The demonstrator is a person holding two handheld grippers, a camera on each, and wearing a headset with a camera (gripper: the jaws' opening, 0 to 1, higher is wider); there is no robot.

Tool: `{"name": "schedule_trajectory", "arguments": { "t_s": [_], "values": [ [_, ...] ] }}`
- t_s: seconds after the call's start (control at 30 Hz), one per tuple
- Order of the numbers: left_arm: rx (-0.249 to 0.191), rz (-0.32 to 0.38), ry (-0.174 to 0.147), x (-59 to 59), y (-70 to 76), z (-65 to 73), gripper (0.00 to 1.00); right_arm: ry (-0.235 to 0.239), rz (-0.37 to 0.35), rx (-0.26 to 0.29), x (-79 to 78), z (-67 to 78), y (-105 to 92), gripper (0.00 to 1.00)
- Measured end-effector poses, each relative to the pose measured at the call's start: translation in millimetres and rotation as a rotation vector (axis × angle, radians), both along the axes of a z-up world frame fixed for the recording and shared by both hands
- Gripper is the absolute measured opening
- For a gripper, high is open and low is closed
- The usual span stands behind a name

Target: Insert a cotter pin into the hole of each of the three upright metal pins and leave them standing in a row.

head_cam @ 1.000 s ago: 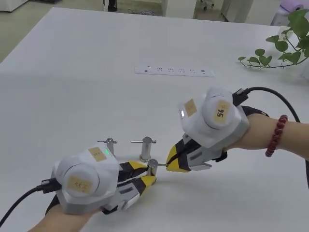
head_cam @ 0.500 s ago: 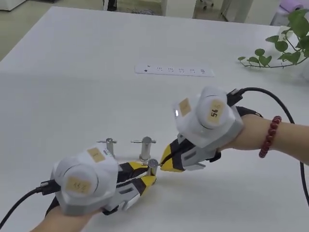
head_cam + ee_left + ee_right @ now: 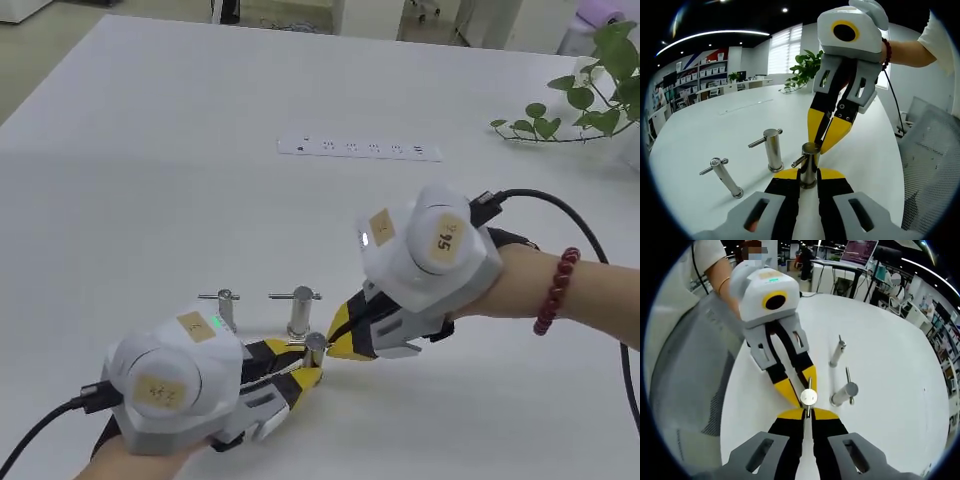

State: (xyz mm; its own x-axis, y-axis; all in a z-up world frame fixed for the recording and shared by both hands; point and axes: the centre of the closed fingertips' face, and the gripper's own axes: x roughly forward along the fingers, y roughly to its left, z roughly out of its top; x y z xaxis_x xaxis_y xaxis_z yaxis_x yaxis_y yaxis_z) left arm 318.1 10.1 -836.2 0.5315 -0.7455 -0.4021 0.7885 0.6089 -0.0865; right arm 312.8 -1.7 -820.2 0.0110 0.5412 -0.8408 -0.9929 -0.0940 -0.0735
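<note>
At the 6 o'clock edge of the white table (image 3: 150, 150), the left gripper (image 3: 306, 368) has its jaws clamped on the foot of the nearest metal pin (image 3: 810, 162), which stands upright. The right gripper (image 3: 338, 342) meets it from 3 o'clock. Its jaws are pinched together on the cotter pin (image 3: 797, 161), whose free end already pokes out of the pin's head on the far side. So the insertion looks almost complete.

To finish it well, I'd say:
- The left grip should stay low and firm so the metal pin cannot tip.
- The right gripper should push straight along the line of the hole, level with the table, with no twisting.
- The right jaws should let go first, then the left, so nothing gets dragged over.
- Both should stay clear of the neighbour just beside at 12 o'clock.

The count from where I stand:
- 3 metal pins: the held one, the middle metal pin (image 3: 298, 318), and the far metal pin (image 3: 226, 310) towards 10 o'clock, all in a rough row.
- 3 cotter pins: 2 seated cotter pins (image 3: 283, 296), 1 crosswise through each of the other 2 heads, plus the 1 in hand.
- 2 grippers.
- 1 power strip (image 3: 360, 148) at 12 o'clock.
- 1 plant (image 3: 590, 90) at 2 o'clock.
</note>
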Motion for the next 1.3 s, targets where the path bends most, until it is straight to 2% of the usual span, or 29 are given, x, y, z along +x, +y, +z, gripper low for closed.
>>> {"name": "schedule_trajectory", "arguments": {
  "t_s": [0.2, 0.47, 0.63, 1.3],
  "values": [
    [-0.001, 0.004, -0.002, -0.2, 0.2, 0.0, 0.11, 0.008, -0.003, 0.019, -2.5, 3.0, -1.8, 0.11],
    [-0.005, 0.009, 0.0, -0.5, 0.3, 0.0, 0.11, -0.001, -0.017, 0.004, -1.1, 3.0, -7.4, 0.09],
    [-0.007, 0.009, 0.001, -0.6, 0.4, 0.0, 0.11, -0.005, -0.016, 0.013, 0.1, 3.6, -3.9, 0.05],
    [-0.019, 0.02, 0.017, 0.2, -0.2, -1.6, 0.12, 0.002, -0.038, 0.023, 2.1, 4.2, 3.5, 0.05]
  ]
}}
